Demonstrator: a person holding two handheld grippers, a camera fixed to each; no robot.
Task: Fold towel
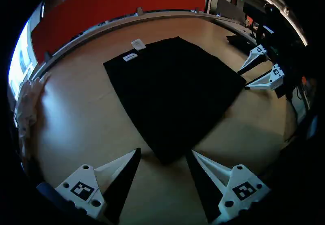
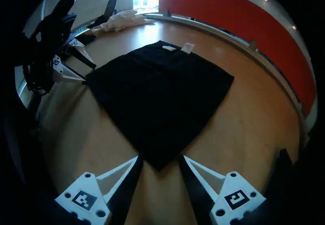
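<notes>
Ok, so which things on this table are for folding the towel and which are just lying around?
For the job: black towel, spread flat; left gripper and right gripper, each open at a towel corner.
Lying about: white cloth heap at the table edge; small white slip by the towel's far edge, possibly its tag.

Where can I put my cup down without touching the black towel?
Bare wood of the table runs wide between the towel and the red partition, and between the towel and the white cloths. It is crowded at the two towel corners framed by the left gripper and right gripper.
</notes>
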